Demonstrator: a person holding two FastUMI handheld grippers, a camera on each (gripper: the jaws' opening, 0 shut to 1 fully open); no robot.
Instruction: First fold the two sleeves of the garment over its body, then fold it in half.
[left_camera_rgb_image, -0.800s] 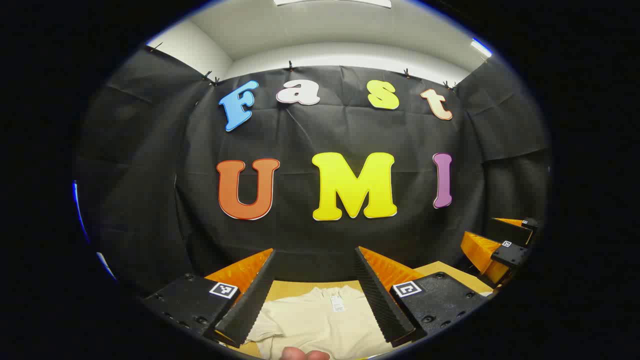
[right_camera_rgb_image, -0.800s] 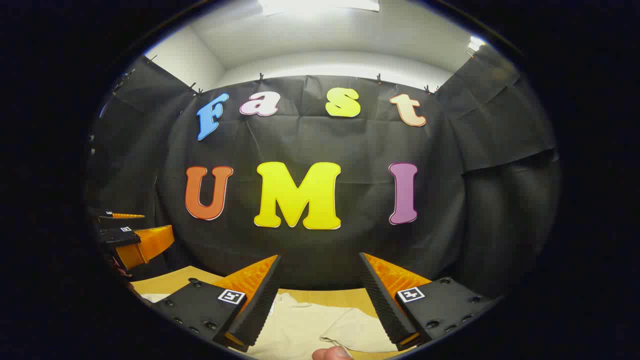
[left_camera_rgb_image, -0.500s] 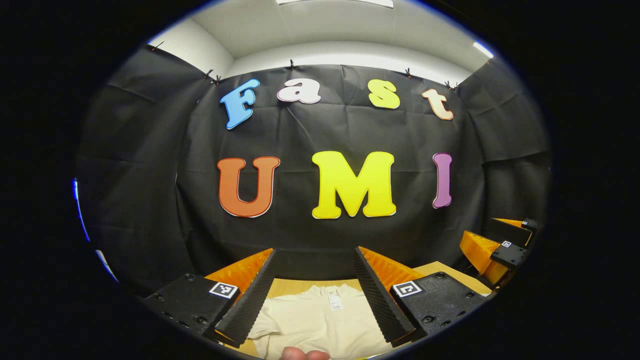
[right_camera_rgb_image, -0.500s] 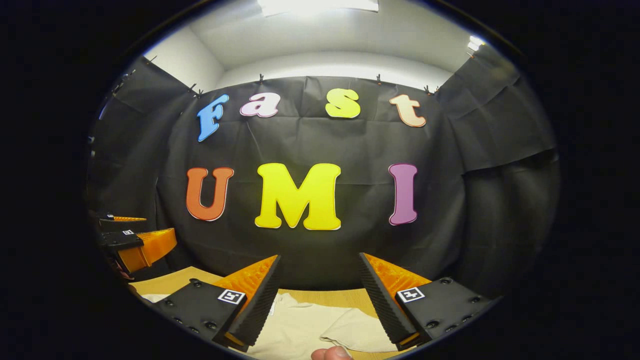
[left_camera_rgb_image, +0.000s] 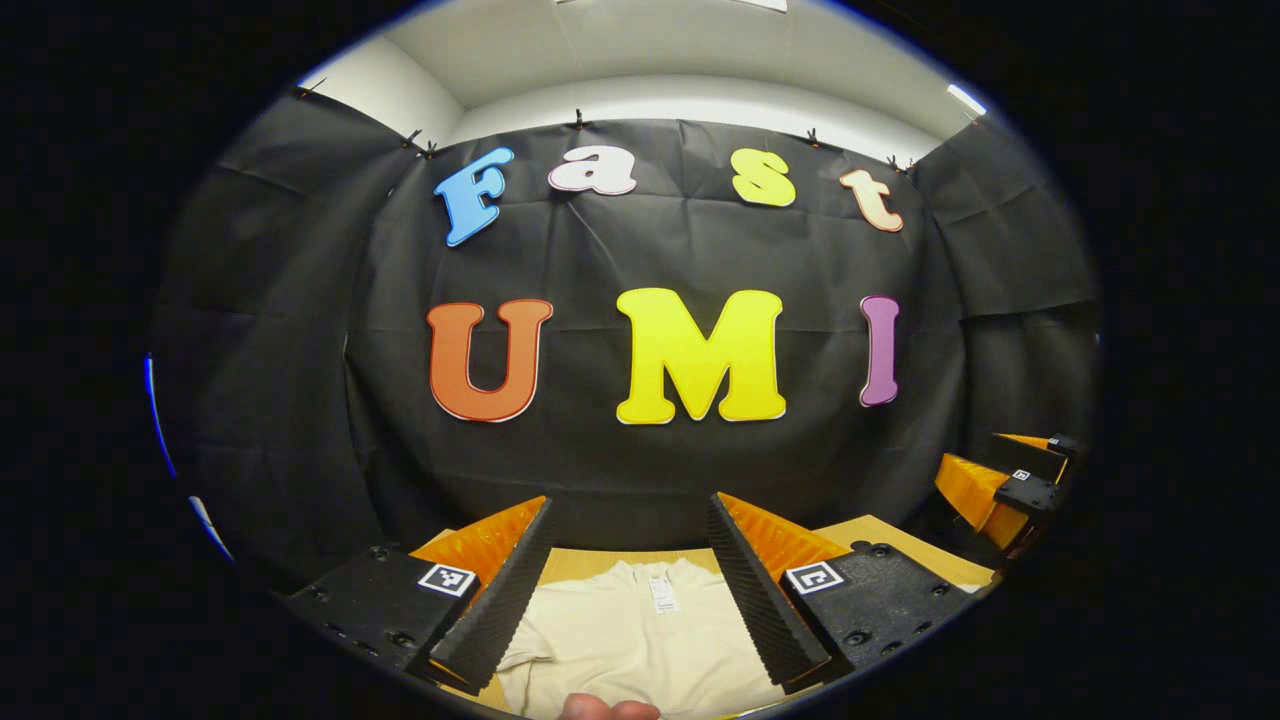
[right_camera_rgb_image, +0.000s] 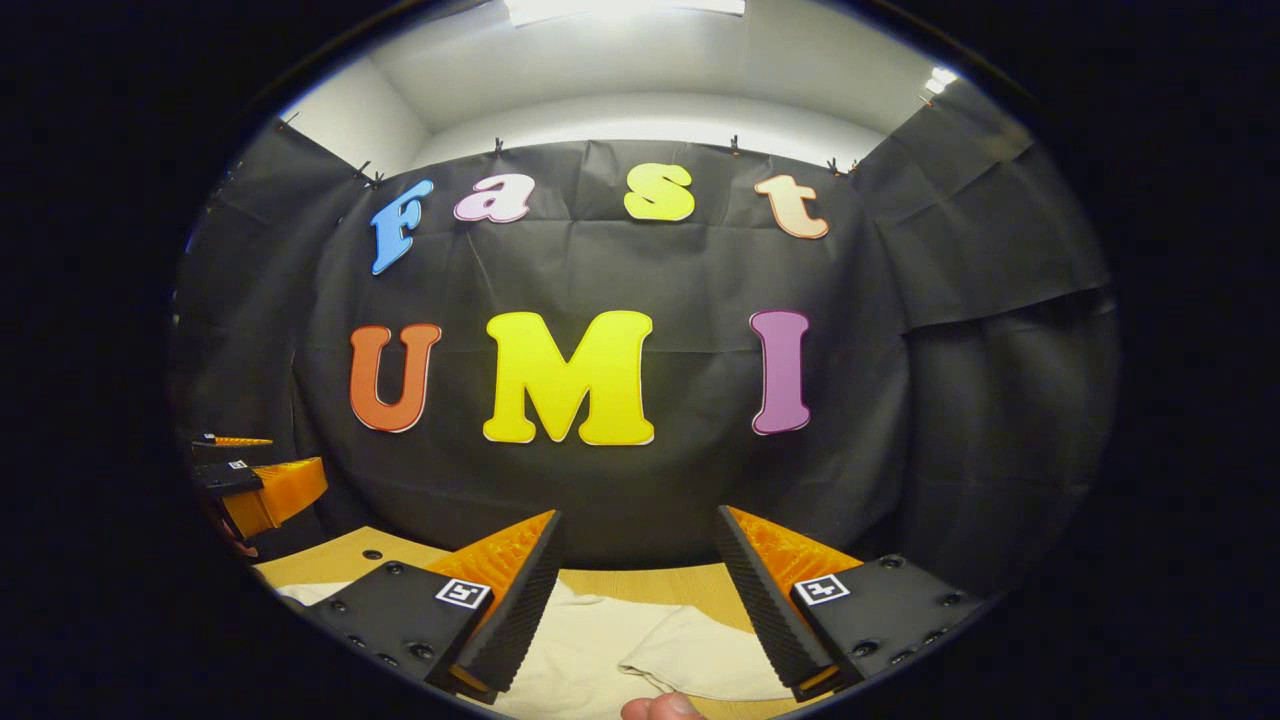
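A cream short-sleeved shirt (left_camera_rgb_image: 640, 640) lies flat on the wooden table (left_camera_rgb_image: 590, 562), its collar with a small label toward the far wall. My left gripper (left_camera_rgb_image: 628, 515) hangs open above the shirt's upper body, nothing between its fingers. In the right gripper view the same shirt (right_camera_rgb_image: 590, 650) shows its right sleeve (right_camera_rgb_image: 695, 655) spread on the table (right_camera_rgb_image: 660, 580). My right gripper (right_camera_rgb_image: 637, 525) is open above that sleeve, holding nothing. Each gripper appears at the other view's edge: the right gripper (left_camera_rgb_image: 1000, 478) far right, the left gripper (right_camera_rgb_image: 255, 485) far left.
The black cloth wall (left_camera_rgb_image: 640, 480) rises just behind the table's far edge. A fingertip (left_camera_rgb_image: 608, 709) shows at the bottom of the left gripper view and another fingertip (right_camera_rgb_image: 660, 708) at the bottom of the right gripper view. Bare wood lies beyond the collar.
Both views have tipped slightly down, so a little more of the shirt and table shows. Both grippers stay open and the shirt has not moved.
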